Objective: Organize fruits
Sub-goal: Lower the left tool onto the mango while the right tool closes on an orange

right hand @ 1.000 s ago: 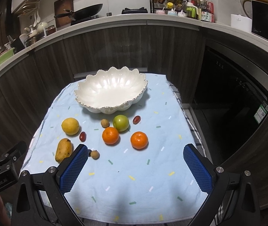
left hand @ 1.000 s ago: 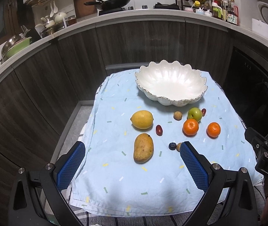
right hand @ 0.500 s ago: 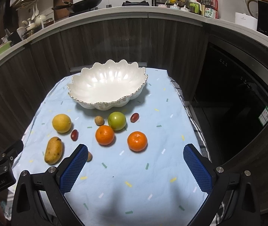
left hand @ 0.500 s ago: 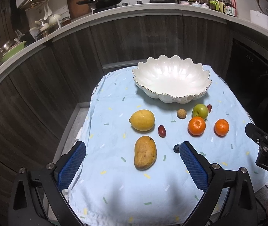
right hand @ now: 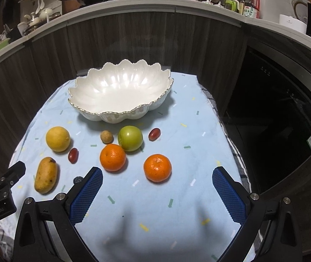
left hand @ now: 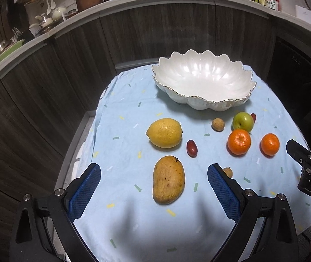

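Nothing sorted yet: the scalloped white bowl (left hand: 203, 83) stands empty while mango (left hand: 169, 179), lemon (left hand: 164, 132) and oranges lie on the blue cloth (left hand: 120, 152), left gripper (left hand: 154, 187) and right gripper (right hand: 157, 188) both spread wide, holding nothing

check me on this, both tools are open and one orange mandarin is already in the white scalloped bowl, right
Not quite. The white scalloped bowl is empty in the right wrist view; both orange mandarins lie on the light blue cloth in front of it. The rest holds: the left tool and right tool are both open.
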`<state>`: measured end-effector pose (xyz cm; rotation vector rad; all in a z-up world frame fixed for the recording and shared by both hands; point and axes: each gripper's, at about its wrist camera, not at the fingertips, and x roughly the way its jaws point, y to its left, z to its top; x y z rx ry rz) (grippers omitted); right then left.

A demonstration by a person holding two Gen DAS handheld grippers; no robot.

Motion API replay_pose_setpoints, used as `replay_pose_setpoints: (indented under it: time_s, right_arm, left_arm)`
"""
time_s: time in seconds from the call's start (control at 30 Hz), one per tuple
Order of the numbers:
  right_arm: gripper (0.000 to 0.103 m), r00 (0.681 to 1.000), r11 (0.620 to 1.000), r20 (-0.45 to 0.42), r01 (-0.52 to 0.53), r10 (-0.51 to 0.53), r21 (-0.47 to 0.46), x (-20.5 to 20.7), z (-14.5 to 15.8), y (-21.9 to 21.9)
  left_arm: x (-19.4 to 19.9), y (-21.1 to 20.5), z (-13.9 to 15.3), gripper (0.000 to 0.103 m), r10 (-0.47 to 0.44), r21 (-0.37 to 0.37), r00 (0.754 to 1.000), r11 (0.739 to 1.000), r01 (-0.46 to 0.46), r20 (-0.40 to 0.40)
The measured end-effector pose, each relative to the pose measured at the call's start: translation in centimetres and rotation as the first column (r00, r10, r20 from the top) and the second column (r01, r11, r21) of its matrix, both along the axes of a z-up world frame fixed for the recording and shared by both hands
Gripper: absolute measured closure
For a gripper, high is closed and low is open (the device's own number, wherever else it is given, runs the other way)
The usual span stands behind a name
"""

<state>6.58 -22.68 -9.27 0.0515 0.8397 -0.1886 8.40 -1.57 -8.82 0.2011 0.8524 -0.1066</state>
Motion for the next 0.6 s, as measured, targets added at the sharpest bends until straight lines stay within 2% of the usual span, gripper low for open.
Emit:
replay_pose_setpoints:
  time_s: [0.2, 0.6]
  right_arm:
    - [0.009, 1.0, 1.0, -0.016, -0.006, 0.006, 0.0, 1.4, -1.8, -0.1]
    - [0.011, 1.0, 1.0, -0.029, -0.01, 0.01, -0.02, 3.0, -4.3, -0.7]
  left_arm:
    - [1.2, -0.4, -1.8, 0.005, -0.01, 0.007, 1.0, 1.0, 0.01, -0.001]
    - [2.9, -1.1, -5.0, 0.009, -0.033, 0.015, 0.999, 0.999, 0.033, -0.03]
